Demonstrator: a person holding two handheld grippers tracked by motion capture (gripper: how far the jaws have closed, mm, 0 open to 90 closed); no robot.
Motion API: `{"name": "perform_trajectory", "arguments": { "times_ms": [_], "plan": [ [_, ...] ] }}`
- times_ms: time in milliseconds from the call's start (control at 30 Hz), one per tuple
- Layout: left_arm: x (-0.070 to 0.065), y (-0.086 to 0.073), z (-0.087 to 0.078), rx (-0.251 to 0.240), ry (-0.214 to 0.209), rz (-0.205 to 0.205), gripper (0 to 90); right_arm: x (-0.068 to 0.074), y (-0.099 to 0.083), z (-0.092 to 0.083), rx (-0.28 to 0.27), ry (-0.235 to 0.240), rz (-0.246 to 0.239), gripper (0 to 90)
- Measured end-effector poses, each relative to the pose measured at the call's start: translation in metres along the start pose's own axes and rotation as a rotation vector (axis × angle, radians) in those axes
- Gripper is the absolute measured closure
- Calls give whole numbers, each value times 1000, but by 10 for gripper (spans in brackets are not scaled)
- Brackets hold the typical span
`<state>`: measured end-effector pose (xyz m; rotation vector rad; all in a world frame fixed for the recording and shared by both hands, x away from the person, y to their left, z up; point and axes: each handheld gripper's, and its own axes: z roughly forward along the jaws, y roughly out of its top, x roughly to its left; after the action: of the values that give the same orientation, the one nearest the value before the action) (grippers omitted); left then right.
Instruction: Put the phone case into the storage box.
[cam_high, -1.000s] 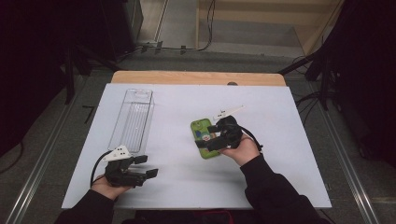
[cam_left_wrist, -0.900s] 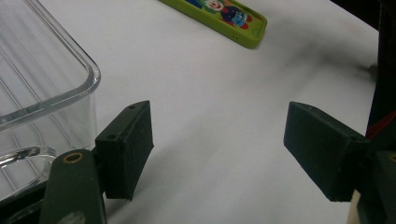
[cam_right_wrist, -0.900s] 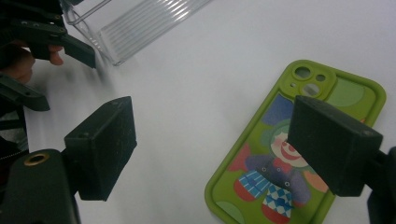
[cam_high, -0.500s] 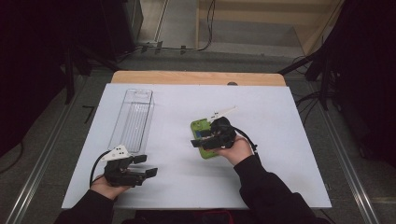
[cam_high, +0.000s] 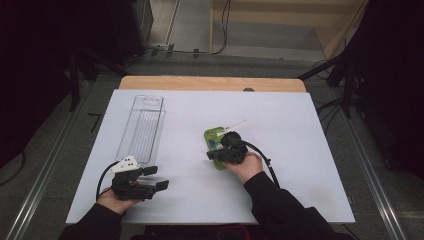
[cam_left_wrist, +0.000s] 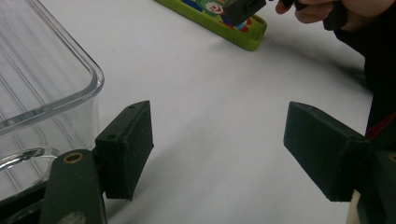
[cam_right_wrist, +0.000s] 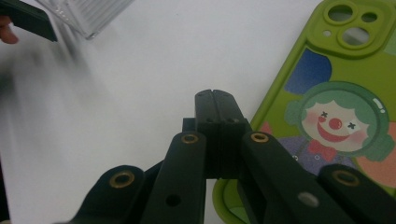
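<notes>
Phone case (cam_high: 215, 145) flat on counter (cam_high: 300, 150); right gripper (cam_right_wrist: 215, 100) jaws just closed, pads together, empty, at its 9 o'clock edge. Reopen, straddle rim. Left gripper (cam_left_wrist: 219, 149) jaws wide, empty.

High view: fixed above the table's near edge, facing forward and down; takes in the whole white table (cam_high: 300, 130), far off.
Left gripper view: low and close over the table, near the clear bin (cam_left_wrist: 42, 79) at its left side, facing the green phone case (cam_left_wrist: 219, 18).
Right gripper view: very close, facing down on the same phone case. All three share case and bin.
</notes>
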<state>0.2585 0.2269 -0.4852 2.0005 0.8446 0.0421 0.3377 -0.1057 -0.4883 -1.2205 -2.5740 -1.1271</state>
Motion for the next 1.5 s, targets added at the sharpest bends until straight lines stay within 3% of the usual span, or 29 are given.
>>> {"name": "perform_trajectory", "arguments": {
  "times_ms": [300, 400, 567, 1500],
  "plan": [
    [0, 0, 0, 0, -2, 2, 249, -2, -7, 14, 33, -12, 27, 879],
    [0, 0, 0, 0, -3, 2, 249, -5, -8, 15, 33, 7, 41, 879],
    [0, 0, -1, -2, -3, 3, 248, -3, -9, 15, 59, -5, 17, 879],
    [-1, 0, 1, 3, -10, 6, 249, -23, -23, -5, 55, -18, 77, 878]
  ]
}}
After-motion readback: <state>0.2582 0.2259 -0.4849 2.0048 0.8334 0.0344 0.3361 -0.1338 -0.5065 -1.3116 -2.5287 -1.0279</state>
